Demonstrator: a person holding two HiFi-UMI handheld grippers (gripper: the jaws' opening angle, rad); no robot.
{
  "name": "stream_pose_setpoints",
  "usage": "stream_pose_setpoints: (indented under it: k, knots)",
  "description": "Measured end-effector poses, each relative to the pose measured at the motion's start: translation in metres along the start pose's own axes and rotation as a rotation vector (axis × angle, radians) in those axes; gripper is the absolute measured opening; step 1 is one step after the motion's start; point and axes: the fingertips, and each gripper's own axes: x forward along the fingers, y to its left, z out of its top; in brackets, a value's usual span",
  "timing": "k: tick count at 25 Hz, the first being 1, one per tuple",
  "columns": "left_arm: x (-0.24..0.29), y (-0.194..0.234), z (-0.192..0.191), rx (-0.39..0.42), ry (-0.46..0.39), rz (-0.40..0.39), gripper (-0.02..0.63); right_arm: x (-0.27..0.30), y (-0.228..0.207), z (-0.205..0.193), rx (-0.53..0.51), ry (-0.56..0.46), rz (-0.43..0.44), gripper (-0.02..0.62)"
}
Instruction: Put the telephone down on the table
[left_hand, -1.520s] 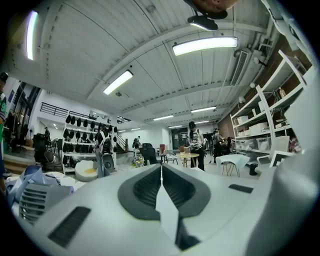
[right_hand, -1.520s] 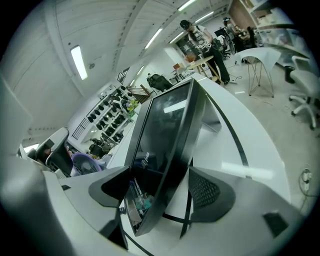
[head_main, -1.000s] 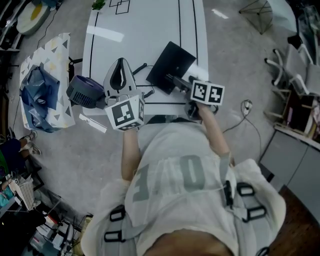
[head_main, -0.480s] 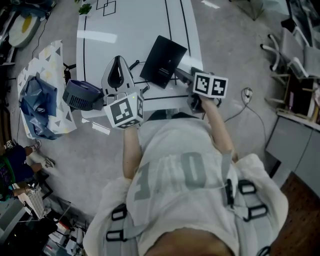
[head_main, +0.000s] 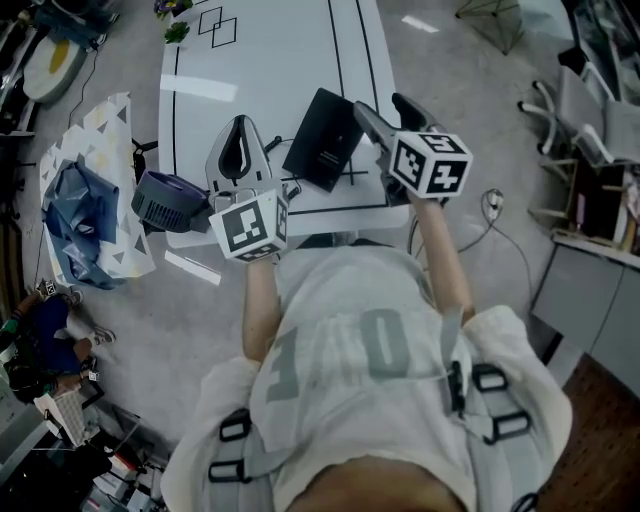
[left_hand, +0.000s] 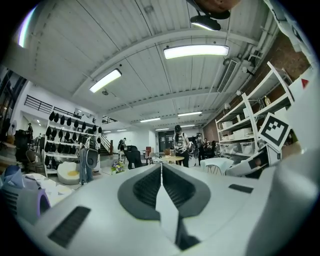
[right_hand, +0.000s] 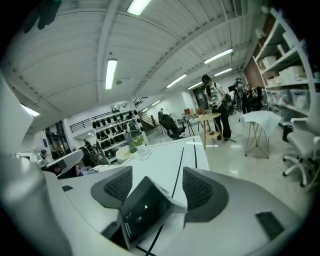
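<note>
Telephone (head_main: 323, 140) black and flat, lying on the white table (head_main: 270, 60) just ahead of the right gripper (head_main: 385, 108) and a little toward its left side, between the two grippers in the head view. From the right gripper view, same telephone (right_hand: 145, 212) low in the gap between the jaws, tilted, its near part closer to the left-hand jaw than to the right-hand one; cannot tell whether touching that jaw. Jaws of the right gripper (right_hand: 157, 175) spread well apart, clamped on nothing, black line on the tabletop running on ahead between them. Marker cube riding on top, held over the near right edge of the table.

Jaws of the left gripper (head_main: 240, 125) pressed together along one seam, nothing between them. In its own view, left gripper (left_hand: 161, 167) aimed out across the room. Telephone off to its right, near but apart. Round purple device (head_main: 165, 192) just beside it on the other side, at the left edge of the table.
</note>
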Motion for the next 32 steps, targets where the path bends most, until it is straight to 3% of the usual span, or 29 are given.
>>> stream_pose_setpoints:
  k: [3,6,8,13,32]
  knots:
    - [0.004,-0.002,0.005,-0.002,-0.014,-0.012,0.012,-0.001,0.017,0.02,-0.066,-0.08,0.011,0.274]
    - [0.007,-0.008,0.01,0.006,-0.027,-0.031,0.012,-0.004,0.028,0.032,-0.122,-0.178,0.008,0.085]
    - [0.009,-0.011,0.013,0.009,-0.03,-0.042,0.012,-0.006,0.031,0.034,-0.163,-0.219,-0.012,0.032]
    - [0.011,-0.01,0.012,0.006,-0.028,-0.054,0.012,-0.005,0.04,0.025,-0.25,-0.243,-0.032,0.011]
    - [0.026,0.004,0.012,0.012,-0.048,-0.068,0.012,-0.002,0.039,0.011,-0.27,-0.235,-0.061,0.008]
